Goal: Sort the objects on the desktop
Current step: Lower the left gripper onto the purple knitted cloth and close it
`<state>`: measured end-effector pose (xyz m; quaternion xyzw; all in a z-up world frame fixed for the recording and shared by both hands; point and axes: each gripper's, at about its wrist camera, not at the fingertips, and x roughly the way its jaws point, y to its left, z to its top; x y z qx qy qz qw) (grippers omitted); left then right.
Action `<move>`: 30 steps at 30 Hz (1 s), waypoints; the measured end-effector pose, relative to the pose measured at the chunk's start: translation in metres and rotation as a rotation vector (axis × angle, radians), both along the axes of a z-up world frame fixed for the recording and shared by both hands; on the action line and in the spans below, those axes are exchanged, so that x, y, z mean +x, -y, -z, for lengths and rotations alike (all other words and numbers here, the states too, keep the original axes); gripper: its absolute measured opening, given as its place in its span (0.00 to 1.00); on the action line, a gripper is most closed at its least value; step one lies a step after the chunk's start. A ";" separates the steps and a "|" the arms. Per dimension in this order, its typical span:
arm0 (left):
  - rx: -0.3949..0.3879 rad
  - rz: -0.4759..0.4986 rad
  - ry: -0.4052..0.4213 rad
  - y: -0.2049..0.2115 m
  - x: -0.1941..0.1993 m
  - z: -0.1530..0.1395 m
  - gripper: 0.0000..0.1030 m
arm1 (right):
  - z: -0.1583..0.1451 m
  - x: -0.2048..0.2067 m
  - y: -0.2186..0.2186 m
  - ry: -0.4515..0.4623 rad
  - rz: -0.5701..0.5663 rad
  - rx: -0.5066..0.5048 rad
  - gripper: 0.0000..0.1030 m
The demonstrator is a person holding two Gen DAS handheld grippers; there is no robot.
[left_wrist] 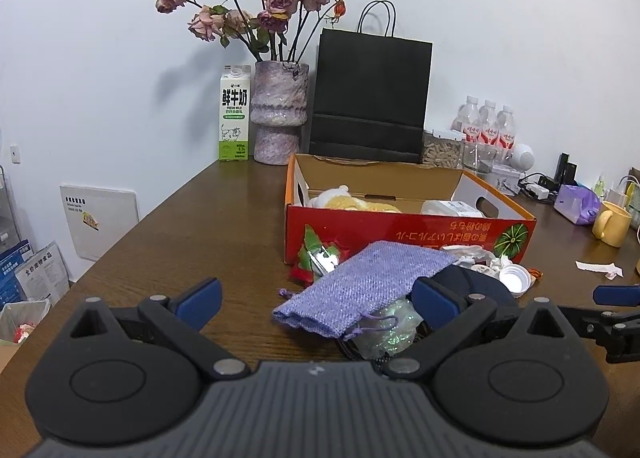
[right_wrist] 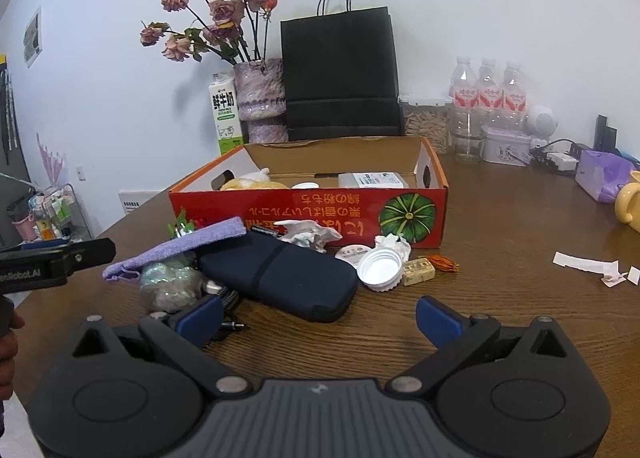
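Near the counter's middle, before the red box (right_wrist: 308, 214), lies a purple pouch (left_wrist: 360, 290). Left gripper (left_wrist: 316, 304) and right gripper (right_wrist: 318, 318) jaws stand released; close squarely on the pouch alone, avoiding the dark case (right_wrist: 288, 278).

A coarse woven cloth pouch (left_wrist: 362, 290), a printed cardboard box (right_wrist: 308, 214) and a wood-grained table (right_wrist: 500, 298) are seen.

A: Left gripper (left_wrist: 316, 304) status?
B: Jaws spread wide, held low and level; nothing between the blue pads (left_wrist: 200, 304).
A: Right gripper (right_wrist: 318, 322)?
B: Same: jaws wide apart, nothing gripped, low and level. In the left wrist view its fingertip shows at the right edge.
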<state>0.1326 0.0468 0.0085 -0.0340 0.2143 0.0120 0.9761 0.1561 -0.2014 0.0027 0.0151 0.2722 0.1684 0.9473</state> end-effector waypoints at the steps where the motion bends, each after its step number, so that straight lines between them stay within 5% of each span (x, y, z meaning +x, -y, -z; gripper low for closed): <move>1: 0.000 0.003 -0.001 0.000 0.000 0.001 1.00 | 0.000 0.000 0.000 0.000 0.001 -0.001 1.00; 11: 0.027 0.025 -0.031 0.007 0.013 0.004 1.00 | 0.007 0.010 0.001 -0.010 -0.002 -0.013 1.00; 26: 0.186 0.169 -0.101 0.041 0.067 0.014 1.00 | 0.021 0.049 -0.023 -0.044 -0.081 -0.104 1.00; 30: 0.162 0.178 -0.114 0.038 0.078 0.013 0.89 | 0.023 0.057 -0.026 -0.058 -0.098 -0.112 1.00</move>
